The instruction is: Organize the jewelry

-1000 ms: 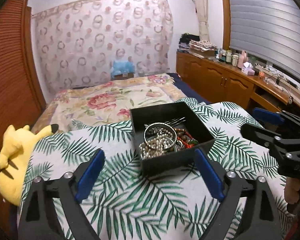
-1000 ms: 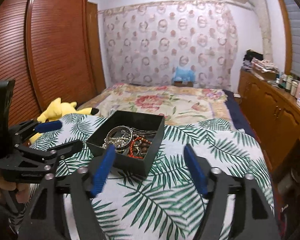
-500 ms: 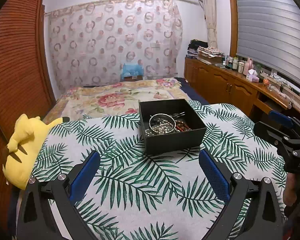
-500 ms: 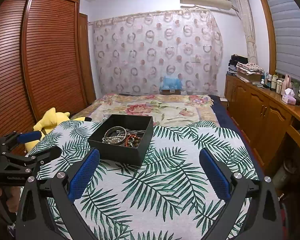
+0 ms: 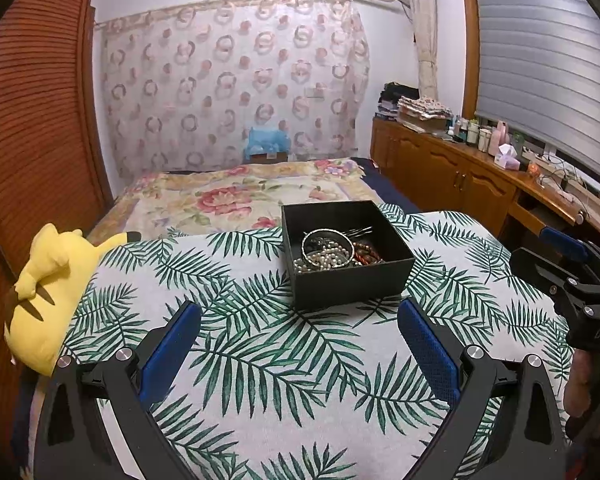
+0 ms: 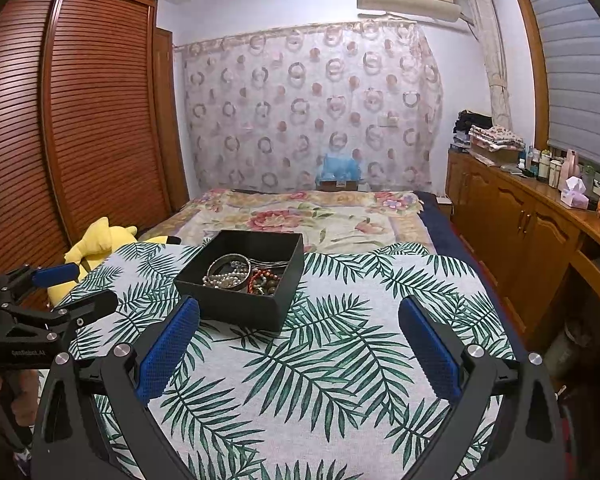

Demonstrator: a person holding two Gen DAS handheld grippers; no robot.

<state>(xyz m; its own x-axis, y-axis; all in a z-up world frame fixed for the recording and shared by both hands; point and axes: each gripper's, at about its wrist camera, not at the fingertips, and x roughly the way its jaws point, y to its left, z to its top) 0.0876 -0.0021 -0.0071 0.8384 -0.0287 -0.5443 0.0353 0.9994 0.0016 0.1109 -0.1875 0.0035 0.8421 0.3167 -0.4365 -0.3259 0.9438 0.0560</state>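
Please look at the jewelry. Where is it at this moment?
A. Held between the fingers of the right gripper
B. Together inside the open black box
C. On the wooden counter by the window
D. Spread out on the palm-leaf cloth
B: the bangle and bead strands lie in a heap inside the open black box, which stands on the palm-leaf cloth; both grippers are open and hold nothing.

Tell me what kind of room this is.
A bedroom, most likely: a bed with a floral cover, a slatted wooden wardrobe, and a yellow plush toy beside the leaf-print cloth.
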